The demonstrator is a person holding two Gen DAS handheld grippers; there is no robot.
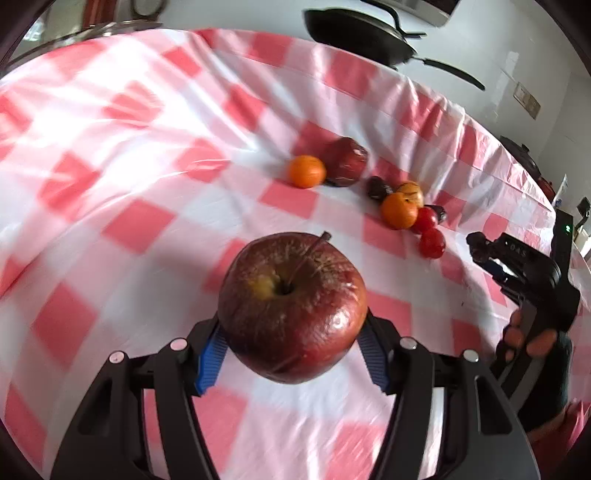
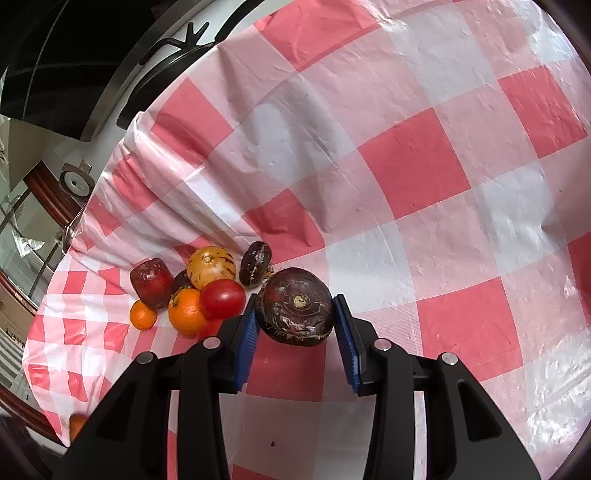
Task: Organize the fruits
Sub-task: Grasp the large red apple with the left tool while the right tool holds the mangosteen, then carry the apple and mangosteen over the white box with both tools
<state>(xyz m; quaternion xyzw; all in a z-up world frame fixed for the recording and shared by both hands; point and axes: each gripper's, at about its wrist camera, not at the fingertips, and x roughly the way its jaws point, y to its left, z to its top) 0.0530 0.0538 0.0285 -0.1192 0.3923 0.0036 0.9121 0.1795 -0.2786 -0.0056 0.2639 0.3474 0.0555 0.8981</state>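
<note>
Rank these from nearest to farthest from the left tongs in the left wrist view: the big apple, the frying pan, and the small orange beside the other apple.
1. Big apple: gripped between the left tongs, right at the pads.
2. Small orange: mid-cloth, ahead, touching the other apple on its left.
3. Frying pan: past the tablecloth's far edge, upper right.

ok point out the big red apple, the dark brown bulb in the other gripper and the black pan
big red apple (image 1: 291, 310), left wrist view, upper skin below stem
dark brown bulb (image 2: 295, 312), right wrist view, middle
black pan (image 1: 354, 35), left wrist view, bowl
</note>
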